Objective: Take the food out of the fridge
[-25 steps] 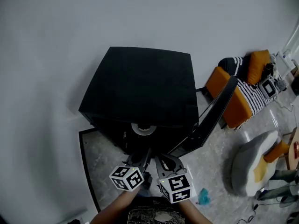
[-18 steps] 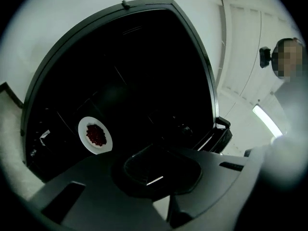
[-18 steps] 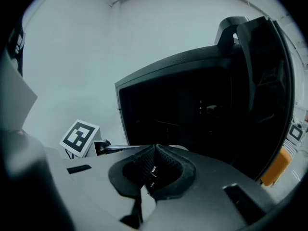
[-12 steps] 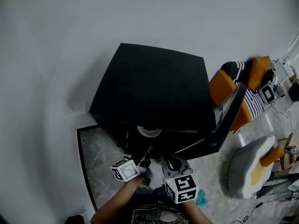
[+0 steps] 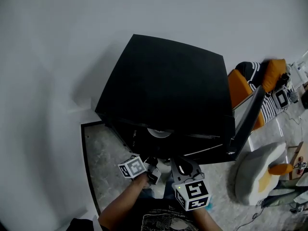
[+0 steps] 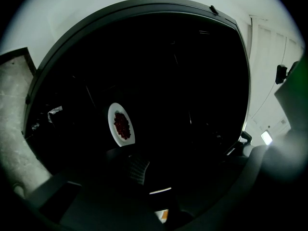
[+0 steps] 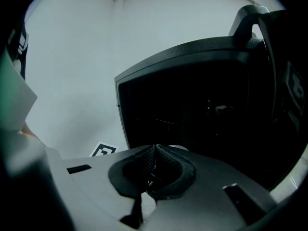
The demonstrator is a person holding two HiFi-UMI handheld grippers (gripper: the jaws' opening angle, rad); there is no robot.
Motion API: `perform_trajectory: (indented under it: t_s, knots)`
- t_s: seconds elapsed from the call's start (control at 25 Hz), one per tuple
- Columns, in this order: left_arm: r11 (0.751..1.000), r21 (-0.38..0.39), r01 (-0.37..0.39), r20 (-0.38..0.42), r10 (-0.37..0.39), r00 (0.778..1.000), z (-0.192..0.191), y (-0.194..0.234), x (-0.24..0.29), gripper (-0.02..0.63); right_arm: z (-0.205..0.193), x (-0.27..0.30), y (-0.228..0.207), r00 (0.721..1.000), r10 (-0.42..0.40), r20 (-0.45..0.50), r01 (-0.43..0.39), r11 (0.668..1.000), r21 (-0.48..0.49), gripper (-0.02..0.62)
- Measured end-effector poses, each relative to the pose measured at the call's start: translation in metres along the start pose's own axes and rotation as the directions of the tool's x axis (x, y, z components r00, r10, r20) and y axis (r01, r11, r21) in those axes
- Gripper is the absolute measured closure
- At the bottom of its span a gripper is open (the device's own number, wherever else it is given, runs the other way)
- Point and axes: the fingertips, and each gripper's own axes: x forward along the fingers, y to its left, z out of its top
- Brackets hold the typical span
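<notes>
A plain pale wall (image 5: 57,32) and a speckled stone floor (image 5: 103,162) frame a low, boxy black fridge (image 5: 168,85). Its black door (image 5: 248,121) stands swung open to the right.

Inside the dark cabinet, a round white plate (image 6: 114,118) carrying a small heap of dark red food (image 6: 122,125) sits on a shelf close to the front opening. In the head view it shows as a pale crescent just under the fridge's top edge.

Both grippers hang in front of the opening, near the person's body. Neither is inside the cabinet.

- The left gripper (image 5: 152,167) looks straight into the fridge. Its view is very dim, but 1 ribbed pad shows near the centre line, so the jaws appear to be together with nothing between them.
- The right gripper (image 5: 179,166) has its jaws pressed together on nothing, aimed at the fridge's left wall and front edge.

The plate lies ahead of the left jaws and a little to their left, with its near rim facing them. It is well apart from both grippers, the left being the nearer of the 2. By my reading, the left jaws would have to part and go forward to meet that near rim.
</notes>
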Motion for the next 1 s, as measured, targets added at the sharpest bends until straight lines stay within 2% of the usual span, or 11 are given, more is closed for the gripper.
perform_trajectory:
  t_s: [0.16, 0.32, 0.6, 1.0]
  knots:
    - [0.999, -0.025, -0.028, 0.021, 0.028, 0.999, 0.001, 0.015, 0.005, 0.58, 0.002, 0.006, -0.003, 1.0, 0.021, -0.002, -0.021, 1.0, -0.01, 0.573]
    - [0.998, -0.04, -0.049, -0.002, 0.049, 0.999, -0.006, 0.026, 0.014, 0.531, 0.004, 0.008, -0.01, 1.0, 0.026, -0.003, -0.026, 0.999, -0.019, 0.573]
    - [0.993, -0.089, -0.076, 0.001, 0.076, 0.997, -0.009, 0.046, 0.032, 0.492, 0.005, 0.01, -0.026, 1.0, 0.018, -0.004, -0.018, 1.0, -0.023, 0.573]
    - [0.978, -0.164, -0.131, 0.024, 0.137, 0.99, -0.001, 0.072, 0.047, 0.483, 0.007, 0.014, -0.032, 0.999, 0.028, -0.016, -0.028, 0.999, -0.036, 0.572]
